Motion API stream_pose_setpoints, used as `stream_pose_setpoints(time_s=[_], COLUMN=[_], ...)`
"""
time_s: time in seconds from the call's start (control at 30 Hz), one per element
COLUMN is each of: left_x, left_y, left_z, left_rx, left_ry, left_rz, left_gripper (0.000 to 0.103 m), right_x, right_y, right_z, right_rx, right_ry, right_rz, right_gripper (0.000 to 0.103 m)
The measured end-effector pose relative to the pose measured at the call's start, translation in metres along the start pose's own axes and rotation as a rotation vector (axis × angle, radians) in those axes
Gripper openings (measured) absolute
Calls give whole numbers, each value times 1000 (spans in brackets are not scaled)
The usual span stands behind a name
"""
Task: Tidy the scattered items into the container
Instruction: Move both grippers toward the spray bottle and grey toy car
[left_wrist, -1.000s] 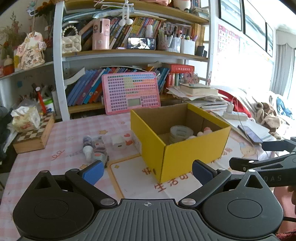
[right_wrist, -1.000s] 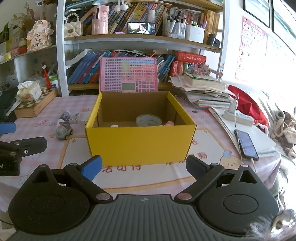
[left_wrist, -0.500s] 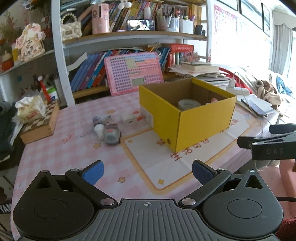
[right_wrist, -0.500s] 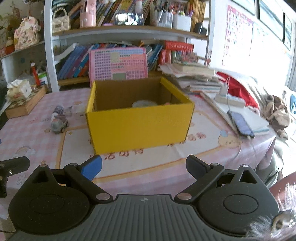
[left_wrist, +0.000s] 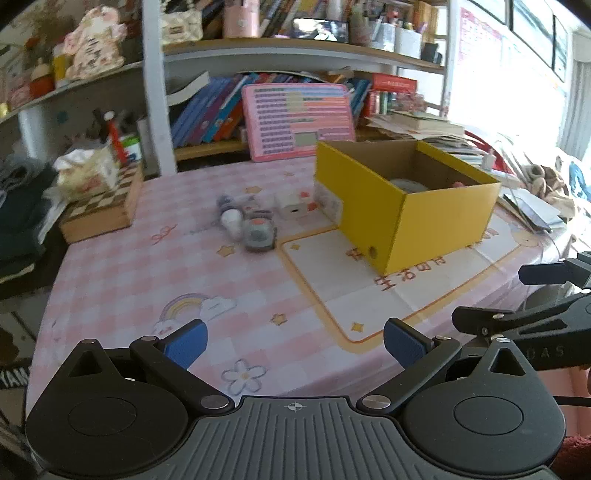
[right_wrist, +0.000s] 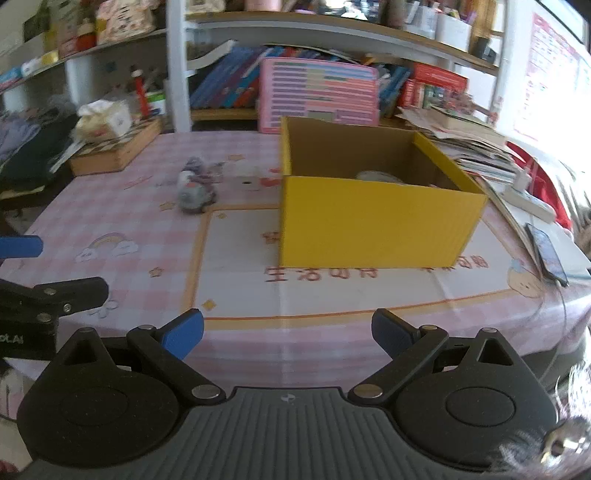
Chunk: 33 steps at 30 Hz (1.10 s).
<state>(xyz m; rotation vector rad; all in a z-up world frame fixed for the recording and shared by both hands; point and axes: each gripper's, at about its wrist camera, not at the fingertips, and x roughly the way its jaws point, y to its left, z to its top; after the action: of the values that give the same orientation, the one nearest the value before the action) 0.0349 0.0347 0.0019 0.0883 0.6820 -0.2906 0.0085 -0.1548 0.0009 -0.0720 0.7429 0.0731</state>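
A yellow cardboard box (left_wrist: 439, 221) (right_wrist: 373, 221) stands open on the pink checked tablecloth, with a roll of tape (left_wrist: 408, 183) (right_wrist: 378, 176) inside. Left of it lie a small grey toy car (left_wrist: 258, 236) (right_wrist: 194, 194), a small white-capped bottle (left_wrist: 231, 218) and a white Hello Kitty box (left_wrist: 295, 208) (right_wrist: 255, 182). My left gripper (left_wrist: 295, 343) is open and empty, low over the table's near edge. My right gripper (right_wrist: 288, 332) is open and empty, in front of the box.
A chessboard box with a tissue pack (left_wrist: 99, 199) sits at the left. A pink toy laptop (left_wrist: 299, 122) leans against the bookshelf behind. Papers, a power strip and a phone (right_wrist: 546, 253) lie to the right. The table's front edge is close below both grippers.
Both grippers have pulled back from the box and away from the table, and both views have swung left. The jaws stay open. The items on the table have not moved.
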Motion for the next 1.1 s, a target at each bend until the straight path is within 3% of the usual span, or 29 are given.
stream_pose_setpoints(time_s=[0.47, 0.87, 1.1], left_x=[-11, 0, 4], left_y=[42, 49, 53], left_z=[-7, -3, 9], left_rx=[-91, -125, -122], left_ry=[-6, 9, -6], left_rz=[79, 95, 144], left_gripper=[103, 103, 103], right_x=[10, 22, 34], right_y=[47, 55, 58], right_z=[16, 26, 39], right_rx=[-123, -179, -198], right_ry=[0, -3, -28], right_rz=[104, 140, 182], right_gripper=[98, 97, 96])
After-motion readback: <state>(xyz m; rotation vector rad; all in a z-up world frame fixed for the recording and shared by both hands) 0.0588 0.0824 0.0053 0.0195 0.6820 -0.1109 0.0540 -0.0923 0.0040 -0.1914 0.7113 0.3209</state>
